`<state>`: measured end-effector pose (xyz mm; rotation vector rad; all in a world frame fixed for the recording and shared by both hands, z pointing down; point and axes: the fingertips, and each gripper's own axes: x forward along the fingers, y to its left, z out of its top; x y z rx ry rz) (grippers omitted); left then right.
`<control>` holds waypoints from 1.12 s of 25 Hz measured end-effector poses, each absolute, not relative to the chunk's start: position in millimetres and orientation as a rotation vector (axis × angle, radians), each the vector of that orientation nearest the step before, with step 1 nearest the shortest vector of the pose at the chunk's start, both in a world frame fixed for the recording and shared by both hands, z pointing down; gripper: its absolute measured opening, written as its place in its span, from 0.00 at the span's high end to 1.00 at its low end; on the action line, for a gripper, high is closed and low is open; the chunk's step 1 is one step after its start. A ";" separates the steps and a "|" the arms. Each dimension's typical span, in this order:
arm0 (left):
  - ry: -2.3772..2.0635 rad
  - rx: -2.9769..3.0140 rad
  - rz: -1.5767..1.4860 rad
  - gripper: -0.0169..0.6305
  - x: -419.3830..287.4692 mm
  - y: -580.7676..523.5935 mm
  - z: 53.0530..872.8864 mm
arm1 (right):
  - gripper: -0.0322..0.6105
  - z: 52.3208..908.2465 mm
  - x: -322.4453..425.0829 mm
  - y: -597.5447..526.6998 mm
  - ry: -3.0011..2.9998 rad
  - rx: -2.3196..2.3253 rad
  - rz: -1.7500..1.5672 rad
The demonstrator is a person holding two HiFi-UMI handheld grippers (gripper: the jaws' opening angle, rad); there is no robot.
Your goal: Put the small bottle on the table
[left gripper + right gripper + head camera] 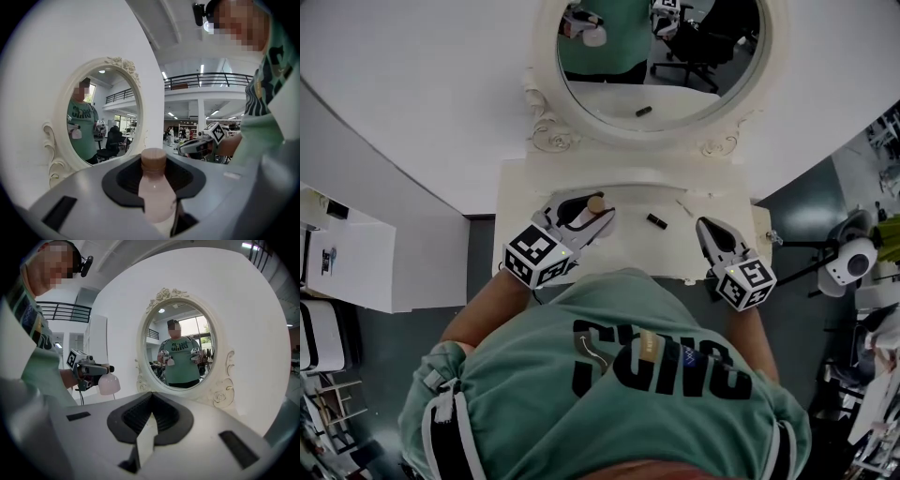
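Observation:
The small bottle [586, 223] is pale pink with a brown cap. It hangs over the left part of the white dressing table [675, 248], and my left gripper [591, 214] is shut on it. In the left gripper view the bottle [157, 197] stands upright between the black pads, its cap above them. My right gripper [709, 230] hovers over the table's right part, its jaws shut with nothing between them. In the right gripper view the pads [140, 416] meet at the tip, and the left gripper shows with the bottle [109, 384] to the left.
An oval mirror [661, 122] in an ornate white frame stands at the table's back. A small dark tube [656, 221] and a thin stick [684, 208] lie on the tabletop. A white cabinet [347, 267] stands at the left and a camera stand [853, 258] at the right.

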<state>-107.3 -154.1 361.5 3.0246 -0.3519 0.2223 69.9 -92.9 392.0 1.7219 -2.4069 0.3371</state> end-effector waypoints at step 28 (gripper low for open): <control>-0.841 2.905 0.275 0.76 24.6 -225.2 356.1 | 0.96 422.2 212.6 -213.0 -2.702 1.349 0.411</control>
